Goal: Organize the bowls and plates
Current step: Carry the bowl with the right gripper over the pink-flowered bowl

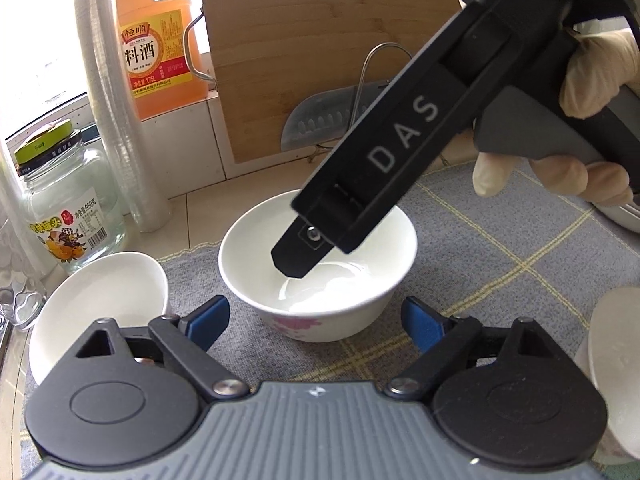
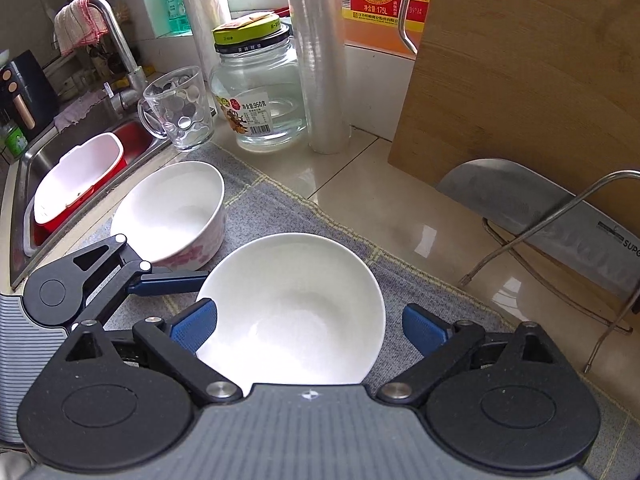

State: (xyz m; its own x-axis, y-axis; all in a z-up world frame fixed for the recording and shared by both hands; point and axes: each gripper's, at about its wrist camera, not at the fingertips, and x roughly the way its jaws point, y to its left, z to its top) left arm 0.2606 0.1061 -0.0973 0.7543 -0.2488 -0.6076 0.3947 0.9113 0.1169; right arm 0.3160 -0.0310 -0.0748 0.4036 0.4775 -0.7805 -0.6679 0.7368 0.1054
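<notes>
A white bowl (image 1: 318, 264) with pink flowers on its side stands on the grey checked mat (image 1: 500, 260). My left gripper (image 1: 316, 322) is open, its blue pads short of the bowl and apart from it on either side. My right gripper (image 1: 294, 258), held by a gloved hand (image 1: 592, 76), reaches down from the upper right, one black finger dipping into the bowl. In the right wrist view my right gripper (image 2: 310, 326) is open around that bowl (image 2: 292, 312), with a left gripper finger (image 2: 172, 280) by its left rim. A second flowered bowl (image 2: 176, 216) sits farther left.
A glass jar (image 2: 260, 92), a sleeve of plastic cups (image 2: 320, 60) and a cooking wine bottle (image 1: 160, 48) line the back. A bamboo board (image 2: 520, 80) and a cleaver (image 2: 540, 216) in a wire rack stand on the right. A glass mug (image 2: 180, 108) borders the sink (image 2: 28, 168).
</notes>
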